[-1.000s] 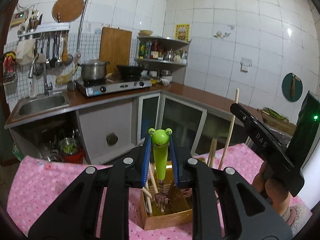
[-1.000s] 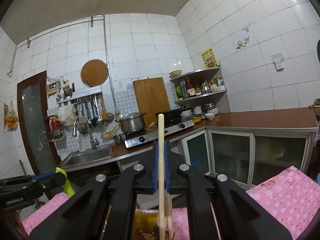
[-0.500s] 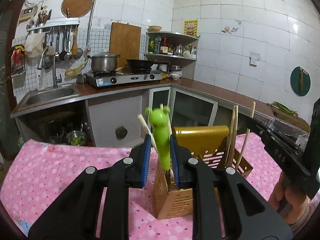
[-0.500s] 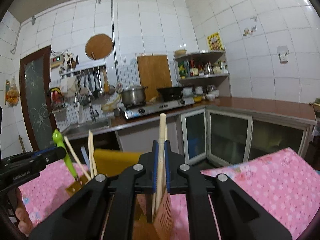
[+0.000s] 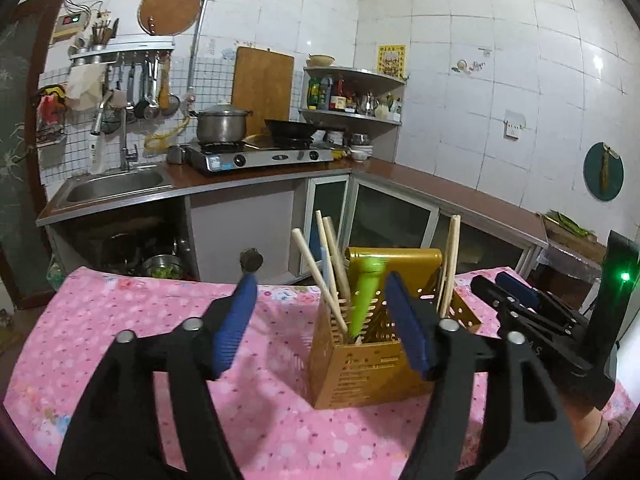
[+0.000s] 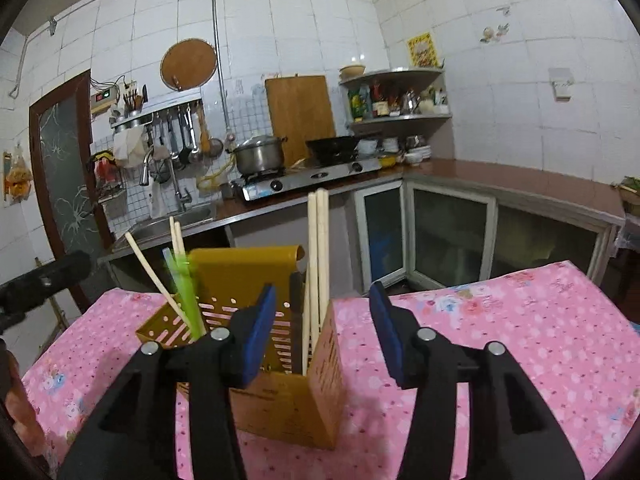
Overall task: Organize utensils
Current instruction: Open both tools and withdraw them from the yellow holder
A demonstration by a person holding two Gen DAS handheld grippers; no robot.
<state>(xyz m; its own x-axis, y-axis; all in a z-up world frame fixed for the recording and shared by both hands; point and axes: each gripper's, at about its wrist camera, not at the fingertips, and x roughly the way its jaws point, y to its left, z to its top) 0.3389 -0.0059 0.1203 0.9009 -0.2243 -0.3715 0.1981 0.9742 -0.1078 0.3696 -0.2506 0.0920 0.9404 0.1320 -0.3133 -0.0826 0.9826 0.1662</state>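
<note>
A golden perforated utensil holder (image 5: pixel 360 372) stands on the pink tablecloth (image 5: pixel 120 320); it also shows in the right wrist view (image 6: pixel 288 396). The green frog-handled utensil (image 5: pixel 366 292) stands in its left compartment beside several wooden chopsticks (image 5: pixel 320 272). More chopsticks (image 6: pixel 318 256) stand in the right compartment. My left gripper (image 5: pixel 324 324) is open and empty just in front of the holder. My right gripper (image 6: pixel 322 328) is open and empty, its jaws astride the holder's right corner; it also shows in the left wrist view (image 5: pixel 508 292).
The table with the pink cloth (image 6: pixel 500 320) drops off toward a kitchen counter with a sink (image 5: pixel 116 184), a gas stove (image 5: pixel 260 156) with a pot, and corner shelves (image 5: pixel 352 96). A hand shows at the right edge (image 5: pixel 596 440).
Both grippers have opened. The left let go of the green frog utensil, the right let go of the chopsticks; both now stand in the holder. Both grippers have drawn back slightly.
</note>
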